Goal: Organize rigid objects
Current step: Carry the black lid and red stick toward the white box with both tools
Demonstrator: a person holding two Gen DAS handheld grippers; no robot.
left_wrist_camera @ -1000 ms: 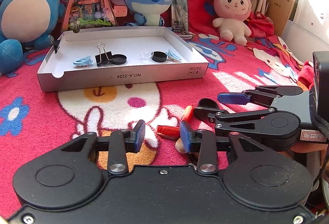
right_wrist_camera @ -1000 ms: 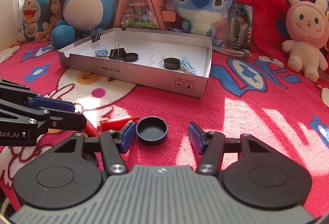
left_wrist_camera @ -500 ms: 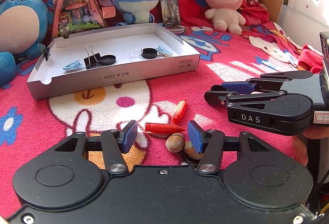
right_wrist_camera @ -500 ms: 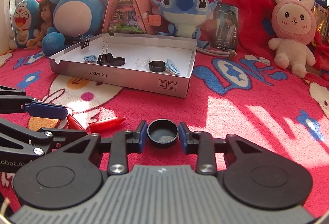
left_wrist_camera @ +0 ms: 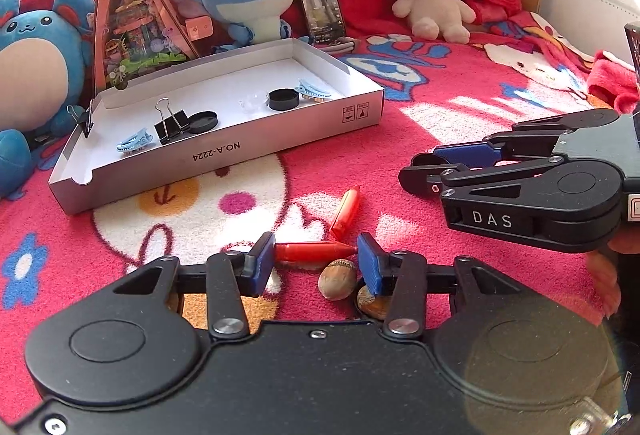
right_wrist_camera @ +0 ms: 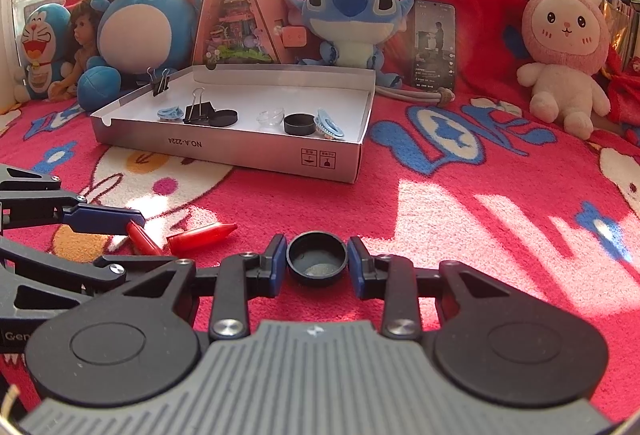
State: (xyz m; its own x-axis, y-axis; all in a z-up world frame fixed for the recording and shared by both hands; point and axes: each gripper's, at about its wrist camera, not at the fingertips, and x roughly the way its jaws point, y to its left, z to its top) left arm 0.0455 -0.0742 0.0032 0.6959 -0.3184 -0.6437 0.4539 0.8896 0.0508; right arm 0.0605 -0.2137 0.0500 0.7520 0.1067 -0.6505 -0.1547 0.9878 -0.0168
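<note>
My right gripper (right_wrist_camera: 317,265) is shut on a black round cap (right_wrist_camera: 317,263), held just above the red blanket; it also shows in the left wrist view (left_wrist_camera: 448,171). My left gripper (left_wrist_camera: 316,265) is open, its fingers on either side of a red pointed cap (left_wrist_camera: 314,251) lying on the blanket. A second red cap (left_wrist_camera: 346,213) lies just beyond, and two brown nuts (left_wrist_camera: 338,278) lie close to the right finger. The white cardboard tray (left_wrist_camera: 224,155) (right_wrist_camera: 248,151) holds binder clips, blue hair clips, black caps and a clear piece.
Plush toys line the back: a blue Stitch (right_wrist_camera: 350,19), a pink bunny (right_wrist_camera: 566,43), a round blue toy (right_wrist_camera: 138,35). A triangular diorama (right_wrist_camera: 236,19) and a phone (right_wrist_camera: 434,47) stand behind the tray. The blanket (right_wrist_camera: 460,195) is sunlit at right.
My right gripper closed on the black cap and lifted it slightly. My left gripper drew back and opened wider around the red cap; the nuts came into view.
</note>
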